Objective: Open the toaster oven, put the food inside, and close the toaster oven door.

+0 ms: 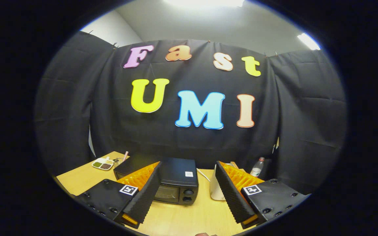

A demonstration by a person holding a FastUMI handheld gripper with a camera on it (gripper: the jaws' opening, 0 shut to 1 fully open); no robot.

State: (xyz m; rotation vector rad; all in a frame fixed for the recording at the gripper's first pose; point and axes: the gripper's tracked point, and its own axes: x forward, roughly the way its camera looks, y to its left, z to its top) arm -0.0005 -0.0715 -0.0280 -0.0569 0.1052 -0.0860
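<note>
A black toaster oven (172, 183) sits on the wooden table (189, 216), its glass door shut and two knobs on its right side. It lies ahead of my gripper (187, 196), partly behind the left finger (143, 196). The gripper is held well above the table, open, with nothing between its fingers. A white object (216, 190) stands just right of the oven, half hidden by the right finger (231, 193); I cannot tell what it is.
A small white divided dish (102, 164) with dark and green contents rests at the table's far left, beside a glass with a pink straw (122, 159). A plastic bottle (257, 167) stands at the far right. Black cloth walls close the booth behind.
</note>
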